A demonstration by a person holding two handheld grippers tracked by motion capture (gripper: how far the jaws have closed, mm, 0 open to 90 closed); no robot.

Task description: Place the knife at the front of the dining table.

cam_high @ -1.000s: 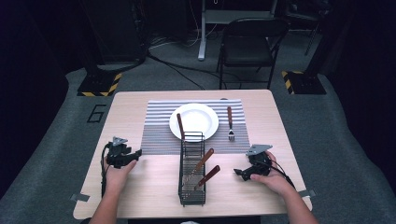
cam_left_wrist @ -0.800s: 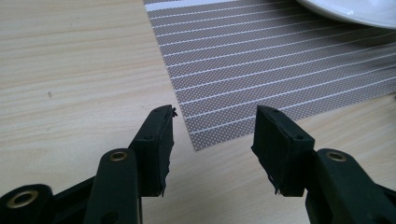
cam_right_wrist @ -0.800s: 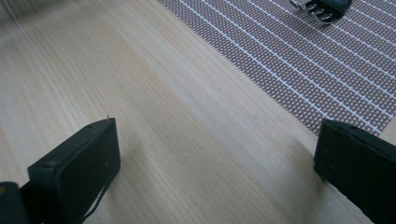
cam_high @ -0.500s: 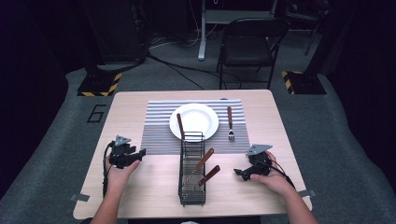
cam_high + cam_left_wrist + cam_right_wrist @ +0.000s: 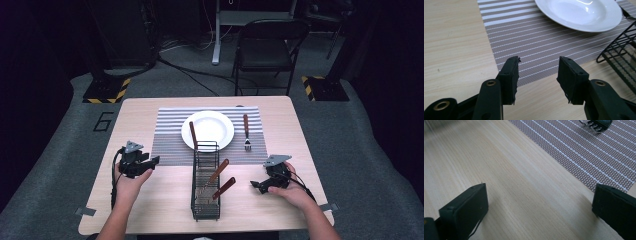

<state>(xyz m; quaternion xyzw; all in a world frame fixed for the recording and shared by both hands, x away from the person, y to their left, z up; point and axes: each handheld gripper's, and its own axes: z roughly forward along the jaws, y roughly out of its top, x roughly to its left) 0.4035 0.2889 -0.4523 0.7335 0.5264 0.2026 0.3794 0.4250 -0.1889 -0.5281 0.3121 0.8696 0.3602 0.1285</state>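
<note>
In the high view my left gripper (image 5: 152, 161) hovers over the table's left side, just off the striped placemat (image 5: 170, 135). In its own view the left gripper (image 5: 537, 75) is open, nothing between its pads, pointing at the placemat (image 5: 536, 37) and the white plate (image 5: 579, 12). My right gripper (image 5: 256, 186) rests low on the wood to the right of the black wire basket (image 5: 206, 200). From its own camera the right gripper (image 5: 540, 192) stands wide open over bare wood, with the fork's tines (image 5: 596, 125) beyond.
The plate (image 5: 212, 122) sits mid-mat, a brown-handled utensil (image 5: 192, 134) leaning at its left rim and a fork (image 5: 246, 131) to its right. Two brown-handled utensils (image 5: 220, 180) lie in the basket. A folding chair (image 5: 267, 45) stands behind the table.
The left hand has lifted its gripper off the table and brought it slightly toward the placemat. The right hand has stayed put.
</note>
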